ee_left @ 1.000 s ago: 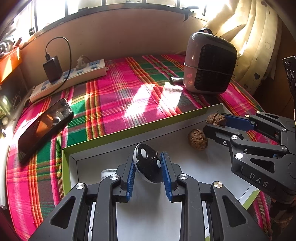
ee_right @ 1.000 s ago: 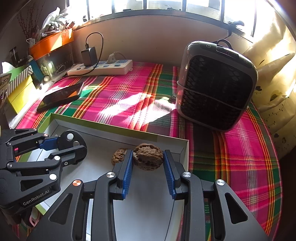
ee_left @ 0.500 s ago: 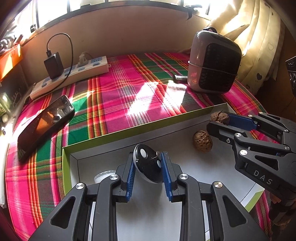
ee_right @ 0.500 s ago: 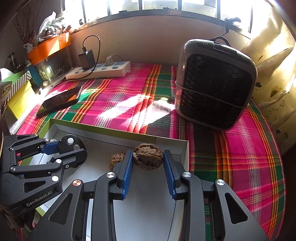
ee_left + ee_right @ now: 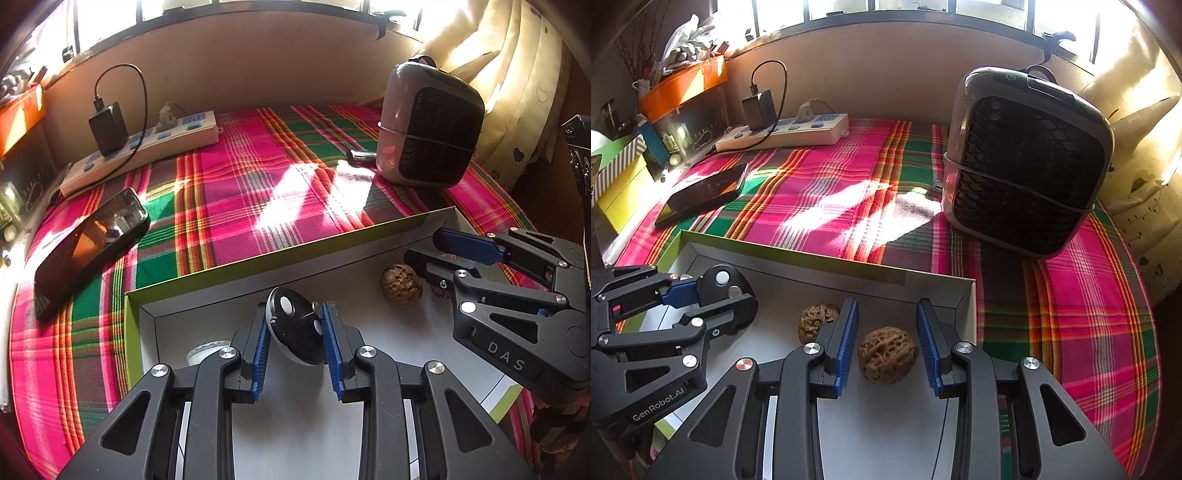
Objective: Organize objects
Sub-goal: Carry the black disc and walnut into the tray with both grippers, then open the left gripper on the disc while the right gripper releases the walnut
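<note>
sunlight from a window (image 5: 916, 5) falls in patches on a pink and green plaid cloth (image 5: 240, 206); a beige wall (image 5: 240, 62) below, cream curtain (image 5: 517, 85) at right.

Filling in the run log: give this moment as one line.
left gripper: shut on black disc | right gripper: open around walnut | second walnut: in tray
</note>
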`<act>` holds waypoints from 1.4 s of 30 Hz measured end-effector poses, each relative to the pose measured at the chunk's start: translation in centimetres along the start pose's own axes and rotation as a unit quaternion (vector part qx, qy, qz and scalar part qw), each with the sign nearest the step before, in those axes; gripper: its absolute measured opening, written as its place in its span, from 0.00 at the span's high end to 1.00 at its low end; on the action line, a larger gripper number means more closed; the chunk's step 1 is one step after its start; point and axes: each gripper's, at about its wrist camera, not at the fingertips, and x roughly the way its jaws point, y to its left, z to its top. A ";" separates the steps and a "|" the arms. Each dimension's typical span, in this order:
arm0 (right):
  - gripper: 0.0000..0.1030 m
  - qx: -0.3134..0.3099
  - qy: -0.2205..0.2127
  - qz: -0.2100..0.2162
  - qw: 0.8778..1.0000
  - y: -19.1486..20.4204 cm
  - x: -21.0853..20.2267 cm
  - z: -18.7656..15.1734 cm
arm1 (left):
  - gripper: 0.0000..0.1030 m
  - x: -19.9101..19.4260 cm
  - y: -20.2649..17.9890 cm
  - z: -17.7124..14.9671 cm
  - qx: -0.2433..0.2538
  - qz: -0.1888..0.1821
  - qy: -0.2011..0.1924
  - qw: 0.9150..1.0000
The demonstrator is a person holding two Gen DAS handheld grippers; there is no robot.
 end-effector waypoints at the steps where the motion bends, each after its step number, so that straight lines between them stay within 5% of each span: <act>1: 0.67 -0.001 0.001 -0.001 1.000 0.0 0.0 0.0 | 0.75 0.0 0.0 0.0 0.000 0.000 0.000 1.000; 22: 0.67 0.004 -0.009 -0.007 1.000 0.3 -0.7 -0.3 | 0.64 -0.6 0.2 -0.3 -0.004 0.007 -0.002 1.000; 26: 0.57 0.006 -0.013 -0.006 1.000 0.6 -1.2 -0.4 | 0.62 -1.1 0.1 -0.5 -0.002 0.008 -0.007 1.000; 42: 0.54 0.014 -0.047 -0.003 0.999 2.0 -5.3 -2.0 | 0.59 -5.3 0.3 -2.6 -0.009 0.002 -0.038 0.999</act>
